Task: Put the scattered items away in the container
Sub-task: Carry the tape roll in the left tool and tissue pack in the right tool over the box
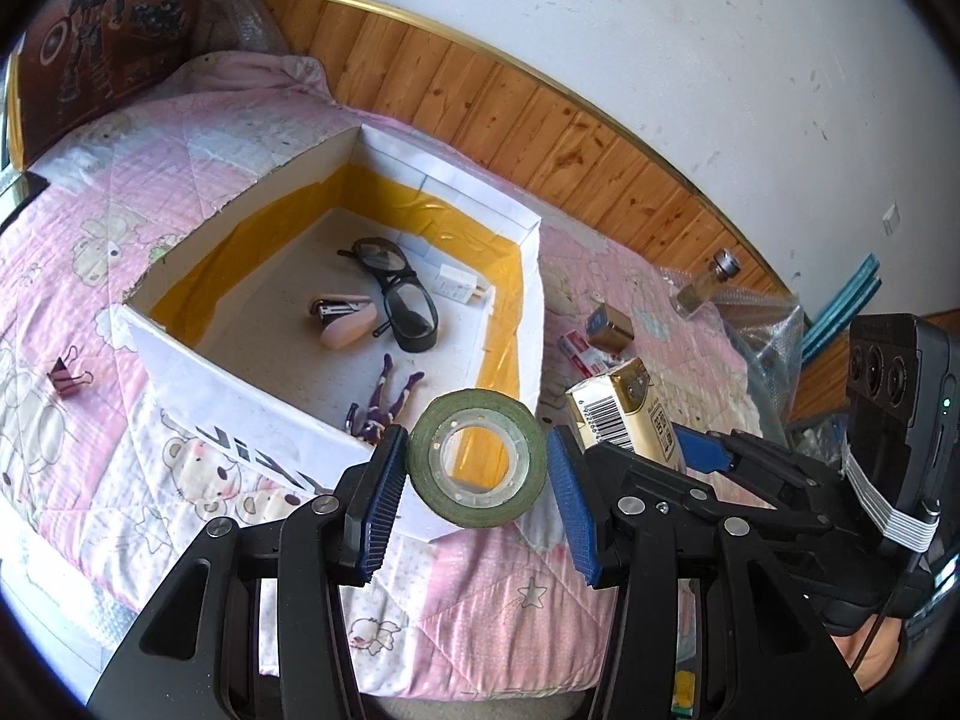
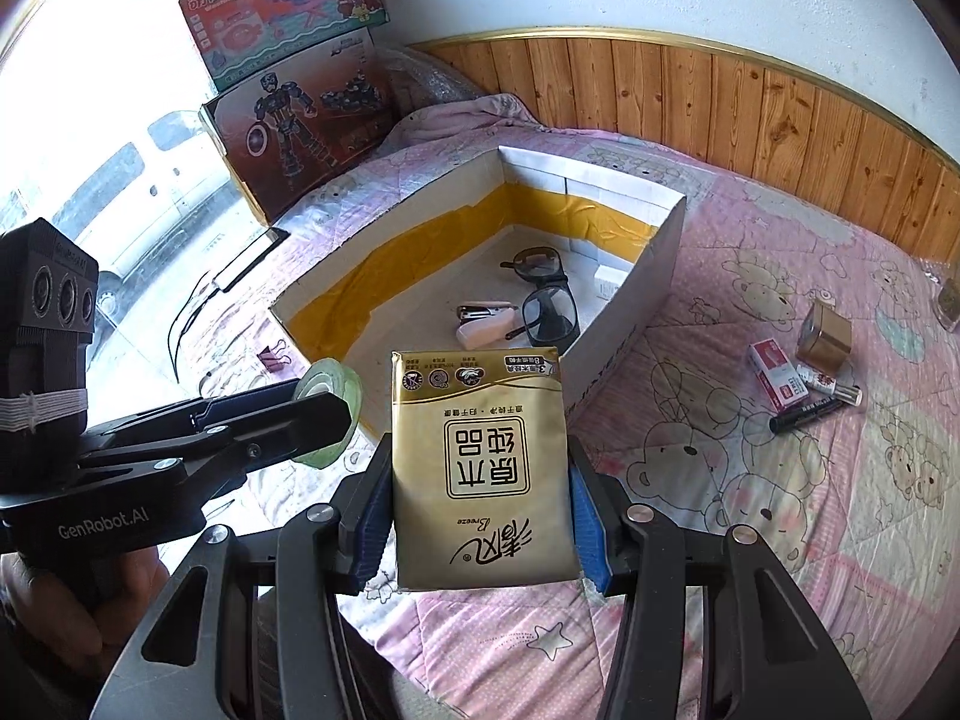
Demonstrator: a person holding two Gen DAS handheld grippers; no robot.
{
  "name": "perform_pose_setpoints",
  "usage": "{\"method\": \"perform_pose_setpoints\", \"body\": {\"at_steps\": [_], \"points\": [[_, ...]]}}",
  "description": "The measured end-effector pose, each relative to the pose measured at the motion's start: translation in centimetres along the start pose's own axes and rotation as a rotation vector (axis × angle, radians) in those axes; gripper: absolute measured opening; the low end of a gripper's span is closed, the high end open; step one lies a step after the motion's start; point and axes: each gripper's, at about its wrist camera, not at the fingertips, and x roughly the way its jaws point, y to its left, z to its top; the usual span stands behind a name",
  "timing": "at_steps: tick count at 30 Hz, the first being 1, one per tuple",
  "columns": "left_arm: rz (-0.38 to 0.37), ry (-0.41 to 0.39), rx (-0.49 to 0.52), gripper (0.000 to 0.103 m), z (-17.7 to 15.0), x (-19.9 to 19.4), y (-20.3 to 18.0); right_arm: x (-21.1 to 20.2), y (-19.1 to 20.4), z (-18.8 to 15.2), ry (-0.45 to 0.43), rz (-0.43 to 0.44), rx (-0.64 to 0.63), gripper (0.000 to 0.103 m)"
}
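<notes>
Green tape: I had the olive-green roll of adhesive tape [image 1: 477,457] clamped edge-on between the blue pads of the left gripper [image 1: 477,468], so its hole faced my camera and it could drop flat.
Left jaws: closed on the roll's rim, held wide by its width.
Gold pack: the gold foil packet of tissues [image 2: 480,468] sat upright in the right gripper [image 2: 480,516], pinched by its two long sides; I judged that grip kept the soft pack from folding.
Right jaws: pressed against the packet, nothing else between them.
Container: the white cardboard box with yellow tape lining [image 1: 180,354] lay open on the pink quilted bed [image 1: 480,588], just ahead of both loads.
Already inside: black-framed safety glasses [image 1: 396,294], a pink stapler [image 1: 345,321], a small purple figurine [image 1: 387,405] and a white plug adapter [image 1: 456,285].
Still scattered: a purple binder clip [image 1: 69,378] left of the box; on the right a gold rectangular battery [image 2: 828,336], a red-and-white small carton [image 2: 777,378], a black marker pen [image 2: 807,414] and a small glass bottle [image 1: 705,288].
Stage: both items were carried near the box's front wall, not yet over the opening as far as I could judge.
Next need: clear the near wall before letting go, or either load could land on the quilt.
</notes>
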Motion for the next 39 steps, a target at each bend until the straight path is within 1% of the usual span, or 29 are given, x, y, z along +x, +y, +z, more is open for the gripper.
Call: {"method": "perform_pose_setpoints", "body": {"at_steps": [7, 17, 30, 39], "points": [[0.004, -0.004, -0.022, 0.049, 1.4, 0.2, 1.7, 1.2, 0.8, 1.5, 0.01, 0.003, -0.019, 0.052], [0.016, -0.016, -0.028, 0.049, 3.8, 0.9, 3.5, 2.8, 1.6, 4.3, 0.019, 0.001, -0.05, 0.052], [0.045, 0.01, -0.039, 0.049, 6.4, 2.8, 5.3, 5.3, 1.8, 7.9, 0.047, 0.004, -0.081, 0.052], [0.067, 0.036, -0.055, 0.049, 7.4, 4.1, 6.8, 7.5, 1.5, 10.2, 0.077, 0.015, -0.088, 0.052]]}}
